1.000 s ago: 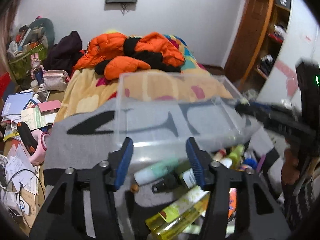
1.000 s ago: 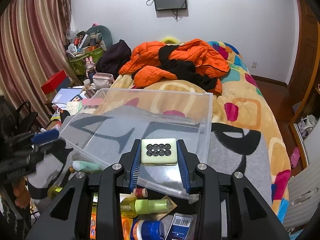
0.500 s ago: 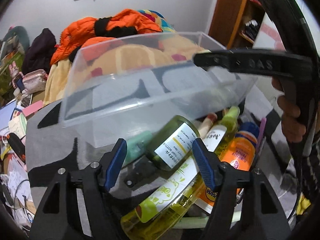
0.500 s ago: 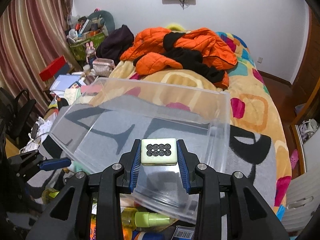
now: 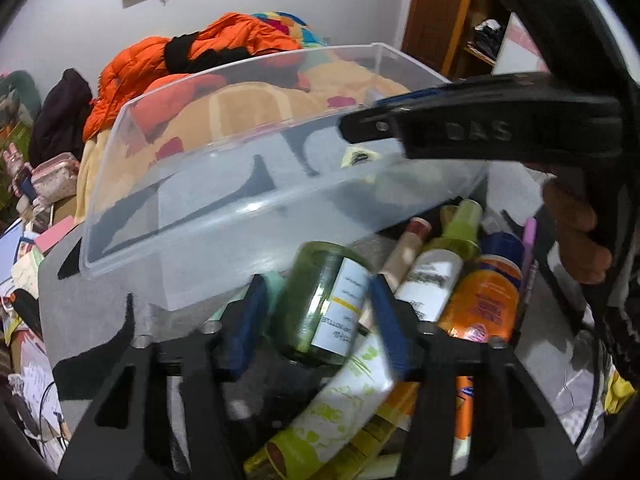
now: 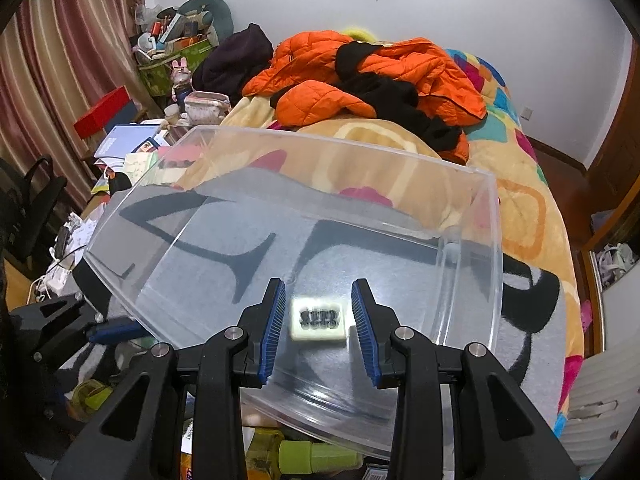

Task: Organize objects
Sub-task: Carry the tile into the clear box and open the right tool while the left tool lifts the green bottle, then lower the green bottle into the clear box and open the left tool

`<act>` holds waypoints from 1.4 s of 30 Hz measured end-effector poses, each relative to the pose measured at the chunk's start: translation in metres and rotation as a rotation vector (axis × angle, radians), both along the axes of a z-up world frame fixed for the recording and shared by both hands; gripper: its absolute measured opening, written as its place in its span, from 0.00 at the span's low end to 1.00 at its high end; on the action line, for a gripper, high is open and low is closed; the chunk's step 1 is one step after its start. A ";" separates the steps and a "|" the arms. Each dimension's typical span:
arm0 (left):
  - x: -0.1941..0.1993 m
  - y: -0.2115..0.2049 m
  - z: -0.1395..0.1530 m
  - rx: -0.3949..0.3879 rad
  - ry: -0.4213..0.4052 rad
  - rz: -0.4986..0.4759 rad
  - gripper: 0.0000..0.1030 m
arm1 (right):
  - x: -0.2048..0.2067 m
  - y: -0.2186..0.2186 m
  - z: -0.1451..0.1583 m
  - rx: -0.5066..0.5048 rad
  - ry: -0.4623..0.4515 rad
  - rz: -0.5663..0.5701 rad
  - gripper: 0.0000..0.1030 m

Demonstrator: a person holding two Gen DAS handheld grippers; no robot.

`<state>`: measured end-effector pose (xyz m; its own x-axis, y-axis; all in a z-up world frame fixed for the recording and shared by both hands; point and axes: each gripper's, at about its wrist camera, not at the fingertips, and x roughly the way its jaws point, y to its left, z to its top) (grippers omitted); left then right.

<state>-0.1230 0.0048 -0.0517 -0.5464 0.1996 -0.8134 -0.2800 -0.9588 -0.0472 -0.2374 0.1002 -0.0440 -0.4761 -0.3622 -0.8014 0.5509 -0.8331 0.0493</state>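
A clear plastic bin (image 6: 340, 144) lies on the grey blanket, its near edge propped on a pile of bottles. My right gripper (image 6: 320, 322) hovers over the bin, open. The cream tile with black dots (image 6: 318, 318) is blurred and loose between its blue pads, touching neither, low over the bin floor. In the left wrist view the tile (image 5: 356, 157) shows inside the bin (image 5: 240, 184) under the right gripper (image 5: 368, 116). My left gripper (image 5: 318, 320) straddles a green glass bottle with a white label (image 5: 324, 304). Its jaws are closing, with a slim gap on the left side.
Around the green bottle lie an orange bottle (image 5: 480, 300), a white bottle with a green cap (image 5: 436, 276) and a yellow-green tube (image 5: 344, 412). A hand (image 5: 576, 236) holds the right gripper. Orange jackets (image 6: 360, 76) lie further up the bed. Bedside clutter (image 6: 132, 148) stands left.
The tile has come out of the right gripper's pads and dropped toward the bin floor. My left gripper came down over the bottle pile and narrowed around the green bottle.
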 end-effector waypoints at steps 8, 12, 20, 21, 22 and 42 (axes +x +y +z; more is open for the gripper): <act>0.017 -0.010 0.015 -0.002 0.081 0.060 0.43 | 0.006 -0.001 0.003 0.001 0.020 0.011 0.31; 0.024 -0.025 0.033 0.047 0.128 0.100 0.42 | 0.017 0.004 0.014 -0.029 0.049 0.019 0.32; 0.031 -0.047 0.059 0.127 0.178 0.153 0.40 | 0.049 0.026 0.042 -0.100 0.138 0.018 0.53; 0.032 -0.049 0.063 0.139 0.185 0.159 0.40 | 0.053 0.029 0.044 -0.104 0.148 0.017 0.55; 0.033 -0.052 0.067 0.150 0.196 0.162 0.40 | 0.056 0.033 0.046 -0.108 0.154 0.013 0.56; -0.014 -0.078 0.104 0.127 0.300 0.325 0.40 | 0.096 0.110 -0.008 -0.115 0.021 -0.083 0.64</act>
